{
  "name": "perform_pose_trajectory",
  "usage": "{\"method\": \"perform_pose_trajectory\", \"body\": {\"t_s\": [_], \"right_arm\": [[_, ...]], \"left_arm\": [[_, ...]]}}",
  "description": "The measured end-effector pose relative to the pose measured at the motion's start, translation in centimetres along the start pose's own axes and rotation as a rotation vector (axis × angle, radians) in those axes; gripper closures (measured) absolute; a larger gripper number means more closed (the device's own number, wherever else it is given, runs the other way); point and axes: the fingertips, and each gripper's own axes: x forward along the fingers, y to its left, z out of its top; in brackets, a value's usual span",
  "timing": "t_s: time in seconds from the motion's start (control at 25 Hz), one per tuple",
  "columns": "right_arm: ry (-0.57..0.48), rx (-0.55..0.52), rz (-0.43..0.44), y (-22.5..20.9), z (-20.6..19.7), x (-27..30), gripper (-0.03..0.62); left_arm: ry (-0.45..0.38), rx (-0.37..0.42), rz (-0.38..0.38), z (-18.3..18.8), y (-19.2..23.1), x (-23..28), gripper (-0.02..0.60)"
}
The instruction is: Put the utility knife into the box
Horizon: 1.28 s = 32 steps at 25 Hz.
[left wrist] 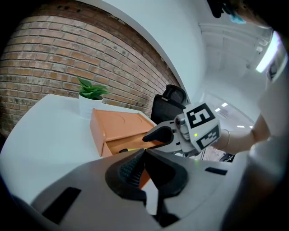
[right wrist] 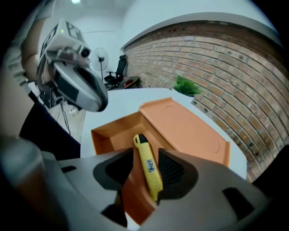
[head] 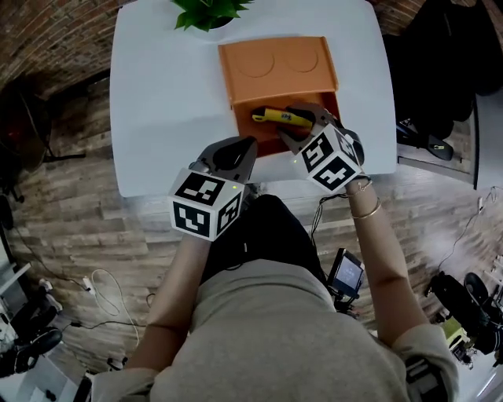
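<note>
An orange box (head: 277, 66) lies on the white table (head: 165, 94) with its lid thrown back and its tray facing me. The yellow utility knife (head: 280, 118) lies inside the tray. My right gripper (head: 302, 127) hangs over the tray's near right corner. In the right gripper view its jaws stand open around the knife (right wrist: 149, 166), with a gap showing on the left side. My left gripper (head: 234, 151) is at the table's front edge, left of the box, and its jaws are shut with nothing in them (left wrist: 143, 157).
A potted green plant (head: 206, 12) stands at the table's far edge behind the box. A dark office chair (left wrist: 174, 97) is beyond the table. Cables and gear lie on the wooden floor (head: 71, 235) around my legs.
</note>
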Motion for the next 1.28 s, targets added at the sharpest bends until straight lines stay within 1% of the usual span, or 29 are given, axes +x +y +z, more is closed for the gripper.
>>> {"method": "perform_pose_trajectory", "body": {"t_s": [0.08,0.16,0.24,0.32,0.4,0.52,0.68,0.88,1.0,1.12,1.28], "right_arm": [[-0.084,0.094,-0.009,0.0,1.1,-1.2,0.422],[-0.164,0.159,-0.028,-0.2,2.2,-2.6,0.419],[-0.250,0.203,-0.063,-0.5,3.3,-4.2,0.433],[-0.308,0.223,-0.102,-0.6,4.1,-5.9,0.433],[-0.344,0.236,-0.133,-0.6,4.7,-7.3,0.433],[-0.405,0.269,-0.158,-0.5,5.8,-9.3,0.431],[-0.495,0.317,-0.219,-1.2,7.4,-11.4,0.435],[-0.557,0.390,-0.245,-1.3,8.0,-13.9,0.468],[-0.597,0.442,-0.286,-2.5,7.8,-15.6,0.492],[-0.632,0.471,-0.326,-3.3,7.9,-17.4,0.513],[-0.716,0.529,-0.344,-3.8,8.3,-19.6,0.546]], "left_arm": [[0.001,0.006,0.003,0.2,-0.2,-0.2,0.575],[0.003,0.032,0.005,0.6,-0.4,-0.2,0.575],[-0.004,0.064,0.006,1.4,-0.5,-0.3,0.575],[-0.018,0.086,0.007,2.3,-1.0,-0.4,0.575],[-0.032,0.110,0.004,3.3,-1.5,-0.6,0.575],[-0.055,0.150,-0.006,4.7,-2.4,-1.0,0.575],[-0.080,0.211,-0.024,6.7,-3.1,-0.9,0.575],[-0.106,0.251,-0.061,8.3,-4.4,-1.4,0.575],[-0.127,0.269,-0.078,9.5,-5.0,-1.2,0.575],[-0.150,0.281,-0.093,10.4,-5.6,-1.3,0.575],[-0.175,0.293,-0.103,11.3,-6.2,-1.2,0.575]]}}
